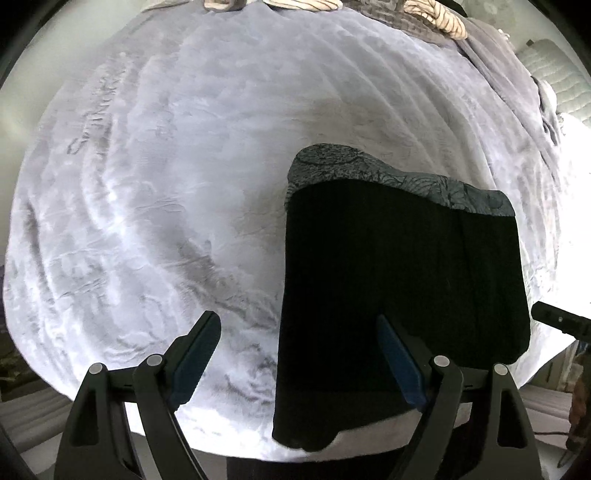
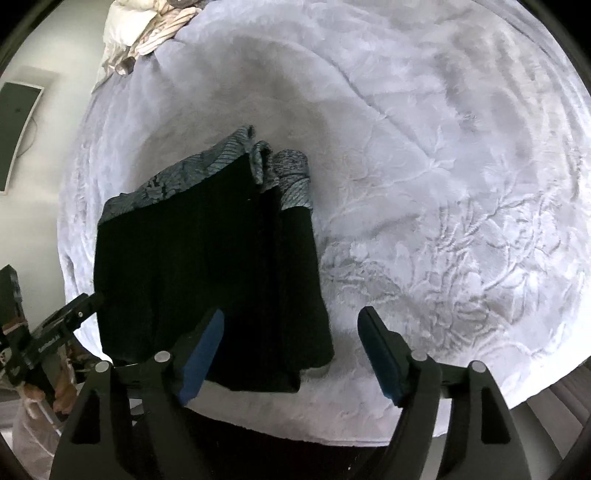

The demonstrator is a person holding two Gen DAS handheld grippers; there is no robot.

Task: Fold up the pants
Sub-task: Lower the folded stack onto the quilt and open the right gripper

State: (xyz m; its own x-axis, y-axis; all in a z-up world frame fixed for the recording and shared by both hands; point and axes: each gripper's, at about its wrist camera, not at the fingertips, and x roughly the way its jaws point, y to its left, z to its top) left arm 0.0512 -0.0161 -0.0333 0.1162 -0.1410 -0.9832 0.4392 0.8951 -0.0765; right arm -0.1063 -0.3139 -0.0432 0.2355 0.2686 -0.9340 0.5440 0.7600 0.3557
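The black pants (image 1: 399,280) lie folded on the pale grey fleece blanket (image 1: 166,184), with their grey patterned band (image 1: 388,177) at the far end. My left gripper (image 1: 299,325) is open and empty, held above the near end of the pants, its right finger over the black cloth. In the right wrist view the pants (image 2: 207,280) show as a folded stack with the patterned band (image 2: 229,162) far. My right gripper (image 2: 291,325) is open and empty above the stack's near right corner. The left gripper (image 2: 81,306) shows at the left edge.
The blanket (image 2: 424,166) covers a bed. Striped bedding (image 1: 439,18) and pillows (image 2: 136,26) lie at the far end. The bed's near edge runs just below the pants. A dark panel (image 2: 18,122) hangs on the left wall.
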